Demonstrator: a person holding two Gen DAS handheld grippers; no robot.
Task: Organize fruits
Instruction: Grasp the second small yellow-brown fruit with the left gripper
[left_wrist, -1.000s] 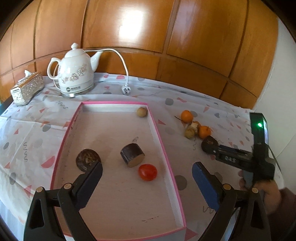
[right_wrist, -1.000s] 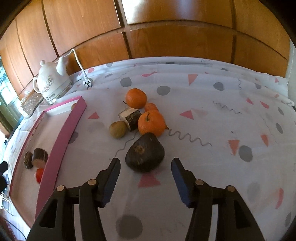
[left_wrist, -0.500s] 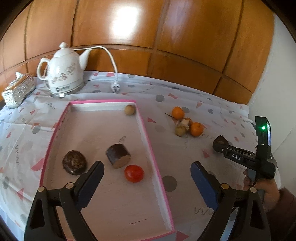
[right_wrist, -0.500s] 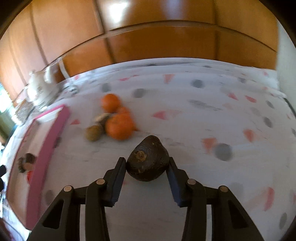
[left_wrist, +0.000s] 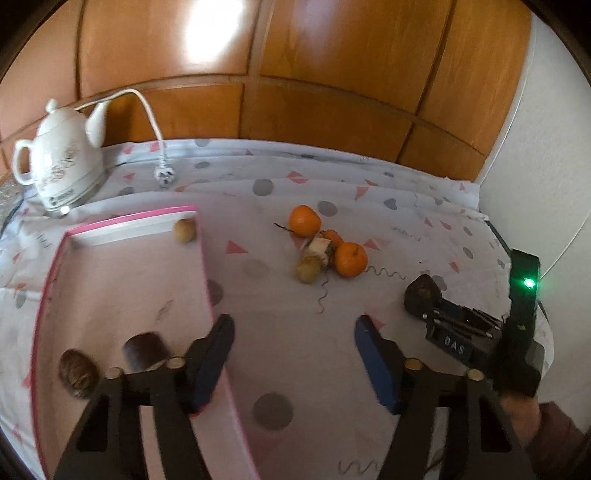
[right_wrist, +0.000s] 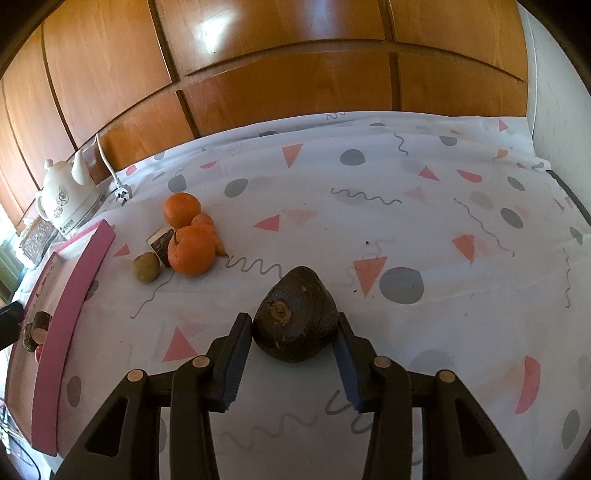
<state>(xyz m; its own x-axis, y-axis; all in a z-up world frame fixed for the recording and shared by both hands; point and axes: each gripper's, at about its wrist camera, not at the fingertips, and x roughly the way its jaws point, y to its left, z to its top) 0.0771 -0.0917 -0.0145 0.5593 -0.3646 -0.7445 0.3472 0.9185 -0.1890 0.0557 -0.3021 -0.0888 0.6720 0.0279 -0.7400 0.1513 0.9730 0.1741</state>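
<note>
My right gripper is shut on a dark brown avocado and holds it above the patterned cloth; it also shows in the left wrist view. A pile of two oranges, a small brown fruit and a cut dark piece lies to its left; the pile shows in the left wrist view. My left gripper is open and empty, over the right rim of the pink-edged tray. The tray holds a small brown fruit and two dark pieces.
A white teapot with a cord and plug stands behind the tray. A silver box sits beside the teapot. Wood panelling backs the table. A white wall rises at the right. The table edge is at the far right.
My right gripper has closed on the avocado and lifted it to the right of the pile. My left gripper has swung right, from over the tray to over its right rim.
</note>
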